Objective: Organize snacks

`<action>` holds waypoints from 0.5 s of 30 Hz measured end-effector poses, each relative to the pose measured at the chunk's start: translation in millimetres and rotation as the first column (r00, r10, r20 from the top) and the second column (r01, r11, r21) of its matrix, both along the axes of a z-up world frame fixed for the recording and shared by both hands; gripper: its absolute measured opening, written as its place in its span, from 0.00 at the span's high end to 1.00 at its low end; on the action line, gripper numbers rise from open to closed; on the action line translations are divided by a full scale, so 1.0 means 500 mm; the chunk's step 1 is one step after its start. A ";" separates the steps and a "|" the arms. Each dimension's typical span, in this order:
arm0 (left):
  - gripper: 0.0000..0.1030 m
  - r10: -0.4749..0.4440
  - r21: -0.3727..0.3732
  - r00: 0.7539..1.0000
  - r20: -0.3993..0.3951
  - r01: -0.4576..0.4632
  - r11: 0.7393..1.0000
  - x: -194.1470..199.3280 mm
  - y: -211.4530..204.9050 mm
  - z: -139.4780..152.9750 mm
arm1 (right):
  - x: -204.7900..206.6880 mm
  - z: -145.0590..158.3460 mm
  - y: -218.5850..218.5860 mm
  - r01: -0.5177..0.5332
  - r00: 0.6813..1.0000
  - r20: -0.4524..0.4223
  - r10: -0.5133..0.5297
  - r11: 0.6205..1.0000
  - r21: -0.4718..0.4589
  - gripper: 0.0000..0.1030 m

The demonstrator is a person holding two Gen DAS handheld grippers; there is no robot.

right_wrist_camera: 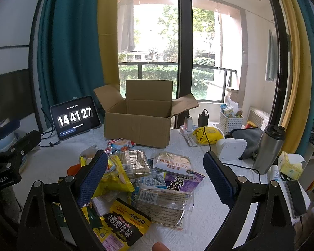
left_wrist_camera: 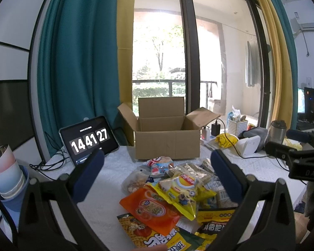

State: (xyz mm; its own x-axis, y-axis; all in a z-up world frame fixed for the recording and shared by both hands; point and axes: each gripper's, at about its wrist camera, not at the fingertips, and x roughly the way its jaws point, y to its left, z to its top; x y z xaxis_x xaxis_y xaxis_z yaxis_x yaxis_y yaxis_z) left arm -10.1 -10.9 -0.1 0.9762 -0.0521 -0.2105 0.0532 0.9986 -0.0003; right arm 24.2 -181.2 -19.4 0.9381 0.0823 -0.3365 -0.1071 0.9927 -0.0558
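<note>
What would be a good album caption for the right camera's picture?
Open right gripper poised over a snack pile, empty cardboard box waiting behind.

orange snack bag (left_wrist_camera: pixel 151 210), brown box (left_wrist_camera: pixel 167 144)

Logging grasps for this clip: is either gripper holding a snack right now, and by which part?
Nothing is held. The left gripper and the right gripper are both open above the snack pile, with no packet between their fingers.

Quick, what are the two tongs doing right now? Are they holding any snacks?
Left tongs: open, holding nothing, above the snack pile.
Right tongs: open, holding nothing, above the same pile.
</note>
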 end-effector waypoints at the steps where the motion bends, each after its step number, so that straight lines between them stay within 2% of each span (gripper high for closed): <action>1: 0.00 0.000 0.000 1.000 0.001 0.000 1.000 0.000 0.000 0.000 | 0.000 0.000 0.000 0.000 1.000 0.000 0.000 1.000 0.000 0.08; 15: 0.00 0.001 0.001 1.000 0.000 -0.001 1.000 0.000 -0.001 0.000 | 0.000 -0.001 -0.003 0.001 1.000 -0.002 -0.001 1.000 0.000 0.08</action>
